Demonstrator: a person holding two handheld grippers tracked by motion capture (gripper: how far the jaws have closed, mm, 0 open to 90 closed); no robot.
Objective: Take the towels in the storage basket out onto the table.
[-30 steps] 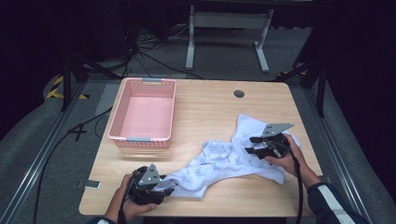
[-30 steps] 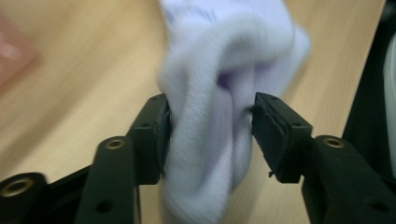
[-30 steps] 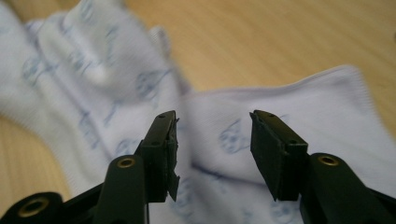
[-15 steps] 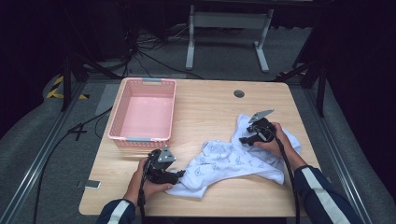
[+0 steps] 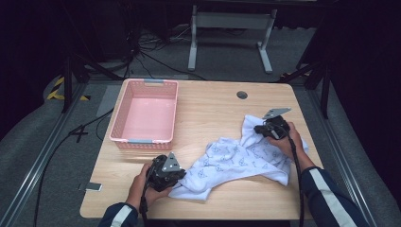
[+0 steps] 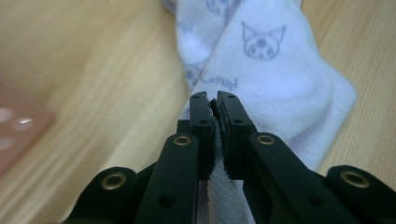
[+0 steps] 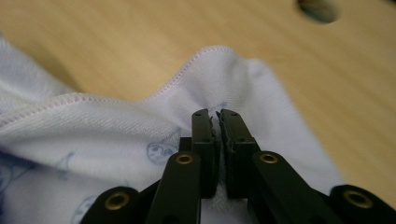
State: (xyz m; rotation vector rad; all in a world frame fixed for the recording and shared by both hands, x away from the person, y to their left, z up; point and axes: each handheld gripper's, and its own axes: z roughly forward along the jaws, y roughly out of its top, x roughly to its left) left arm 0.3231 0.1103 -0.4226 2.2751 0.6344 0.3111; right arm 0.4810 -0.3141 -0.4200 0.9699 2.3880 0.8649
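- Item: one white cloth (image 5: 241, 158) with a faint printed cat-face pattern, lying crumpled and stretched slantwise across the near right half of the table (image 5: 213, 109).
- Left claw (image 6: 214, 101): my jaws had just been closing and were clamped on a thin fold at the near-left end of the cloth; in the left gripper view the fabric ran up between the pads.
- Right claw (image 7: 214, 114): likewise just closed, pinching a raised ridge near the stitched hem at the far-right end of the cloth.
- Risk, slip: both bites looked shallow, right at the jaw tips; a sharp pull apart could have drawn the fabric out of one claw, I judged.
- Risk, wrong layer: the left pinch seemed to hold a bunched fold rather than a clean corner, so the cloth might have lifted twisted instead of spreading flat.
- Risk, drag: the slack middle lay on the wood and could have dragged off the near edge if I lifted unevenly.
- Condition of cloth: soft knit, rumpled, hem edged in pale pink thread, no visible stain.
- Nearby: pink basket (image 5: 146, 113), empty, well apart to the far left.
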